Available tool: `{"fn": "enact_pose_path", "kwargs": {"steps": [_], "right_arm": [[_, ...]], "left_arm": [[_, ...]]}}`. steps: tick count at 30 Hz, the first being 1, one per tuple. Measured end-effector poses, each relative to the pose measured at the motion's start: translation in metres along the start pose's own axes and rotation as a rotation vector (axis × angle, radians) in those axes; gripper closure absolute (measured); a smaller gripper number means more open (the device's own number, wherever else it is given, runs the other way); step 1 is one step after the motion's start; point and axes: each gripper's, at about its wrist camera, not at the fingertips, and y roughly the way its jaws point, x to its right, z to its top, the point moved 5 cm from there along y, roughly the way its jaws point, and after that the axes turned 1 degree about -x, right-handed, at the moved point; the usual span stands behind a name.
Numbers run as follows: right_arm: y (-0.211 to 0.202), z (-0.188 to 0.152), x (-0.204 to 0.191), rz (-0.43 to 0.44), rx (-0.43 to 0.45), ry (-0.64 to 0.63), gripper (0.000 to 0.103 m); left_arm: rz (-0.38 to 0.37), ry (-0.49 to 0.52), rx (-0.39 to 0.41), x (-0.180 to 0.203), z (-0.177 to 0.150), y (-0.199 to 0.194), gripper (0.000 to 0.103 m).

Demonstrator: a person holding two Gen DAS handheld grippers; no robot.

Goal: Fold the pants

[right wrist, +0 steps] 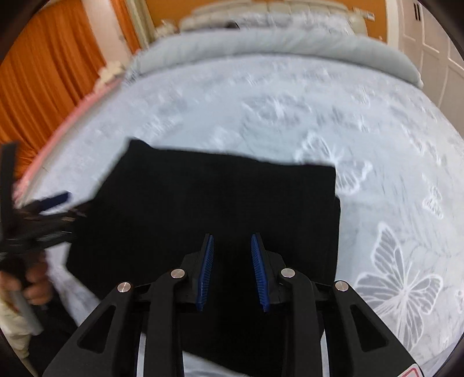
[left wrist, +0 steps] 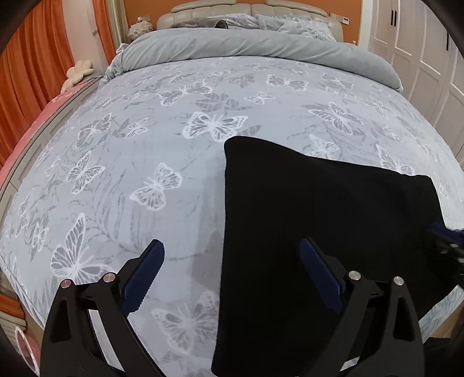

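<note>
Pants (left wrist: 304, 232): matt black cloth, slightly napped. Bedspread (left wrist: 145, 162): soft matt cloth, butterfly print. Gripper fingers (right wrist: 207, 269): matt black plastic, ribbed blue pads, polished metal pins. Curtains (left wrist: 26, 75), upper left: pleated orange cloth. Headboard (left wrist: 246, 8): smooth padded upholstery.

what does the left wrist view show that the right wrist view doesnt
Only the left wrist view: the left gripper close up, jaws wide, straddling the left edge of the black pants, and sharp butterfly prints on the bedspread.

Only the right wrist view: the right gripper, jaws narrow with a gap still visible, over the pants, and a hand holding the other gripper's handle. The picture is blurred.

Both: the pants lying folded on the bed, the grey duvet rolled near the headboard, orange curtains, white wardrobe doors.
</note>
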Motion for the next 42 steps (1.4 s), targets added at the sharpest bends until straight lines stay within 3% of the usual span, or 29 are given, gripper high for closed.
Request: {"fn": "enact_pose_path", "kwargs": {"steps": [1, 3, 6, 8, 11, 13, 16, 21, 23, 24, 28, 29, 31, 33, 37, 39, 41, 42], "right_arm": [[0.002, 0.001, 0.01, 0.006, -0.001, 0.031, 0.095], [0.0, 0.005, 0.022, 0.016, 0.009, 0.103, 0.1], [-0.025, 0.01, 0.023, 0.068, 0.084, 0.154, 0.088], [-0.03, 0.019, 0.013, 0.095, 0.119, 0.126, 0.088], [-0.001, 0.031, 0.01, 0.008, 0.067, 0.073, 0.082], [0.021, 0.032, 0.025, -0.041, 0.02, 0.121, 0.087], [0.007, 0.04, 0.03, 0.016, 0.062, 0.209, 0.085], [0.001, 0.058, -0.002, 0.106, 0.097, 0.107, 0.081], [0.027, 0.061, 0.003, 0.019, 0.033, 0.078, 0.091], [0.043, 0.061, 0.017, -0.03, 0.003, 0.098, 0.103], [0.029, 0.063, 0.048, 0.036, 0.041, 0.254, 0.103], [0.011, 0.061, 0.051, -0.009, 0.063, 0.237, 0.096], [-0.019, 0.049, 0.053, -0.063, 0.095, 0.2, 0.067], [-0.037, 0.029, 0.053, -0.037, 0.106, 0.177, 0.056], [-0.041, -0.02, 0.046, 0.137, 0.02, 0.2, 0.056], [-0.027, -0.038, 0.041, 0.139, -0.039, 0.191, 0.055], [-0.018, -0.044, 0.035, 0.108, -0.037, 0.146, 0.054], [-0.017, -0.043, 0.032, 0.089, -0.025, 0.122, 0.068]], "left_arm": [[-0.001, 0.002, 0.002, 0.0, 0.0, -0.001, 0.01], [-0.005, 0.0, 0.003, -0.001, 0.0, -0.002, 0.01], [-0.011, -0.006, -0.003, -0.003, 0.0, -0.003, 0.01], [-0.016, -0.013, -0.005, -0.005, 0.0, -0.003, 0.01], [-0.008, -0.01, -0.004, -0.005, -0.001, -0.003, 0.01], [0.006, -0.005, -0.001, -0.005, -0.003, -0.002, 0.009], [0.035, 0.011, 0.01, -0.006, -0.004, -0.001, 0.009], [0.048, 0.009, 0.013, -0.008, -0.002, 0.0, 0.009], [0.045, 0.007, 0.008, -0.006, -0.001, 0.002, 0.009], [0.045, 0.007, 0.007, -0.005, -0.001, 0.002, 0.009], [0.045, 0.014, 0.018, -0.01, 0.002, 0.0, 0.009], [0.039, 0.01, 0.021, -0.014, 0.002, -0.002, 0.009], [0.015, -0.004, 0.015, -0.022, 0.0, -0.004, 0.008], [-0.03, -0.019, -0.011, -0.032, -0.007, -0.004, 0.008], [-0.127, -0.063, -0.078, -0.043, -0.024, 0.003, 0.008], [-0.151, -0.094, -0.085, -0.045, -0.028, 0.004, 0.008], [-0.158, -0.105, -0.08, -0.043, -0.029, 0.005, 0.007], [-0.153, -0.1, -0.076, -0.041, -0.029, 0.006, 0.007]]}}
